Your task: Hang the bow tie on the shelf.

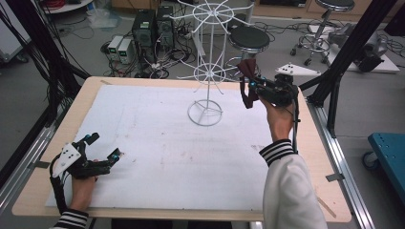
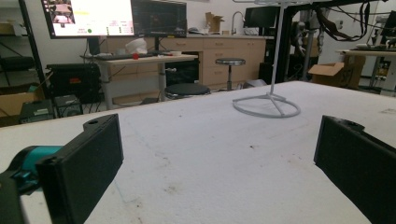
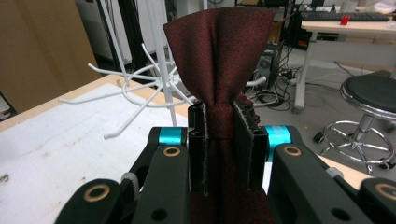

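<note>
Beside the white wire rack (image 1: 206, 71), raised off the table near its lower ring of prongs, the right gripper (image 1: 249, 88) pinches a dark red bow tie (image 3: 218, 56) at its knot. Well away from the rack, the left gripper (image 1: 102, 149) rests low on the white table cover (image 1: 157, 143), jaws spread and empty. Because the grip is only on the narrow knot, the soft fabric could snag a prong or slip free, and a nudge might tip the light rack.
</note>
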